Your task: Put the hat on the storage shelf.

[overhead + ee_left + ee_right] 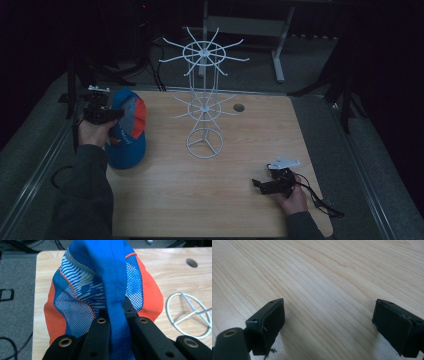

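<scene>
Left gripper [113, 315] clamped cap [105, 287] by its blue fold at table's [240, 200] left edge; right gripper [328, 325] gaped empty nr front-right corner. Risk: thin fabric pinch could slip, dropping cap before rack [204, 100].

Overall light: the high view is dim and underexposed; the surroundings beyond the table [210, 200] fall to near black.
Brightest area: the wooden tabletop and the white wire rack [204, 100], which stands out pale against the dark background.
Gripper views: both are much brighter and evenly lit, with warm wood tones and no glare.
Shadows: soft and faint; in the right gripper view a diffuse shadow lies on the wood beside each black jaw.
Colour: the cap [107, 290] reads saturated blue and orange close up, muted in the high view.
Focus: the nearest jaw parts look slightly soft; wood grain and mesh stay sharp.
Noise: the high view looks grainy, with low detail.
</scene>
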Demonstrator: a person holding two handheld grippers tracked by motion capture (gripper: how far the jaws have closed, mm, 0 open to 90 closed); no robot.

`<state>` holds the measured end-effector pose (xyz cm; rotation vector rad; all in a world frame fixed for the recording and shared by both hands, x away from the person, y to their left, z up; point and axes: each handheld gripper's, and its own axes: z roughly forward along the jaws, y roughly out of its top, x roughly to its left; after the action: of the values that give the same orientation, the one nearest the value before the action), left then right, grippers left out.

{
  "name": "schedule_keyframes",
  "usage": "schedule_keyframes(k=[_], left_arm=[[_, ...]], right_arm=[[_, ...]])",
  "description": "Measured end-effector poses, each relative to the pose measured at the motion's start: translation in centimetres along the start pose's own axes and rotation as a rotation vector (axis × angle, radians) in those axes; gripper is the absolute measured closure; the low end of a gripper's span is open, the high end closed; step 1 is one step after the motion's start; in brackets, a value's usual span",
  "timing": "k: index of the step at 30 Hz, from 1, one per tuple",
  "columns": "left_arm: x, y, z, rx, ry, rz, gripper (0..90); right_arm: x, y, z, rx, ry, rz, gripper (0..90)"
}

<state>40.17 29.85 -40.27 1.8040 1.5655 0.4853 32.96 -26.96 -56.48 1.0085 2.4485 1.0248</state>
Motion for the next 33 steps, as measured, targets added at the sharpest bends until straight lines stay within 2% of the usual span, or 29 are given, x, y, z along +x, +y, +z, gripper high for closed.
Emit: schedule_keyframes(k=[10, 13, 27, 33], left_arm=[[-0.7, 1.3, -1.5, -0.048, -0.024, 0.015, 87.8], [-0.9, 1.6, -1.8, -0.065, -0.045, 0.018, 87.8], [-1.9, 2.3, -2.9, -0.145, -0.105, 0.098, 87.8], [-2.3, 2.4, -3.4, -0.172, -0.13, 0.116, 87.8]], right_arm=[[0.0, 0.0, 0.0, -0.001, 0.0, -0.002, 10.7], [0.0, 0.0, 0.0, -0.001, 0.0, -0.001, 10.7], [0.0, 0.0, 0.0, -0.001, -0.001, -0.002, 10.7], [0.0, 0.0, 0.0, -0.001, 0.0, -0.001, 10.7]])
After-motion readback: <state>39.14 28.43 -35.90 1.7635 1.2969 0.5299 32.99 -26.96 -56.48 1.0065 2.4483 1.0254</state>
